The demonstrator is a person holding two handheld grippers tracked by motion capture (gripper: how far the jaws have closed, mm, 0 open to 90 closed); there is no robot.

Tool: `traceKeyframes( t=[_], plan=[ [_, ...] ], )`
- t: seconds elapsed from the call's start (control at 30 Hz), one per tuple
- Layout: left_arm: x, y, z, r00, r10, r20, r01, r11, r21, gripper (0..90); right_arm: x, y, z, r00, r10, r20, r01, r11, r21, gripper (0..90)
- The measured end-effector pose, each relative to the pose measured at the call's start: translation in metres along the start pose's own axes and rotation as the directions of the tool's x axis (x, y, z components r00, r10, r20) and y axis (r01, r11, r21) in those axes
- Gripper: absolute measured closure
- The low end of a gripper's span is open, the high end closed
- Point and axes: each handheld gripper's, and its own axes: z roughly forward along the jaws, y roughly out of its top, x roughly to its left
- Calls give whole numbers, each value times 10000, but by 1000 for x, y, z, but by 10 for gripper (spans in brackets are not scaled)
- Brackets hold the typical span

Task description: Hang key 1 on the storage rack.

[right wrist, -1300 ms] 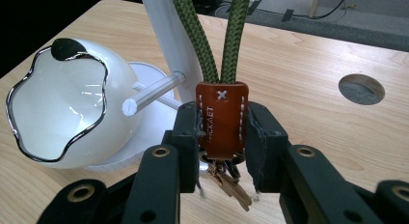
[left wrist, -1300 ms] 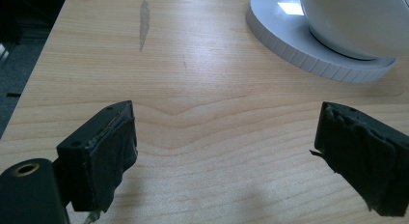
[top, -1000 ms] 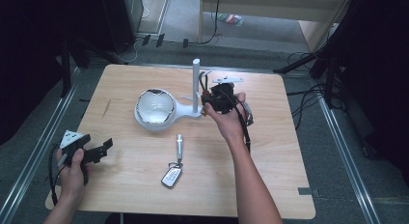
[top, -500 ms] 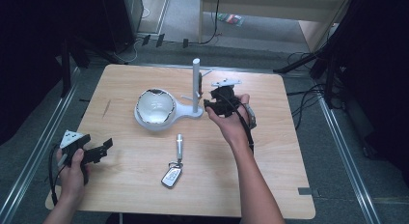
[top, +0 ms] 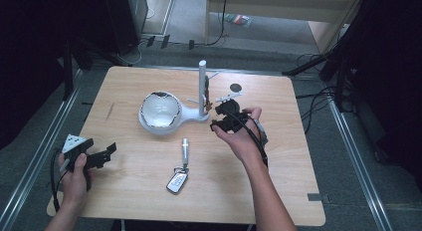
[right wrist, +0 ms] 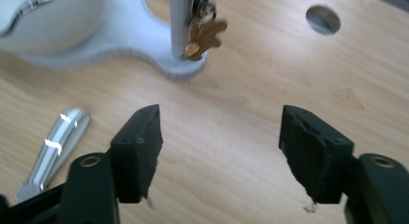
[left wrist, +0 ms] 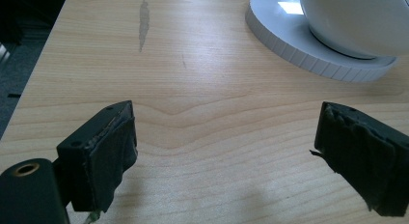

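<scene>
A white stand point(top: 191, 114) holds a round bowl point(top: 160, 110) and an upright post point(top: 202, 86) with small pegs. A bunch of keys with a brown charm point(right wrist: 202, 35) hangs low on the post, also seen from above as the keys point(top: 209, 100). A car key fob point(top: 177, 182) joined to a silver cylinder point(top: 185, 150) lies on the table in front of the stand. My right gripper point(top: 215, 119) hovers just right of the post's foot, open and empty point(right wrist: 219, 147). My left gripper point(top: 109, 152) rests at the near left, open and empty point(left wrist: 222, 151).
The wooden table point(top: 278, 191) has a round cable hole point(top: 235, 87) behind the right gripper. A dark streak point(left wrist: 143, 21) marks the wood at the left. The stand's ribbed base point(left wrist: 308, 57) lies ahead of the left gripper. Cables run over the floor beyond the table.
My right gripper has drawn back from the post toward the near side of the table, jaws open. The keys stay on the post. The left gripper has not moved.
</scene>
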Motion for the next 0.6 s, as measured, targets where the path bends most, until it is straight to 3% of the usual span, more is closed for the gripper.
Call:
traceKeyframes(
  t=[0.3,0.6],
  plan=[
    [0,0,0,10000,-15,18,15,10000,2,80,12,-12,2,9990,-326,305,299,9959,859,247],
    [0,0,0,10000,0,6,0,10000,5,81,24,-25,9,9986,-473,243,429,9866,1574,246]
  ],
)
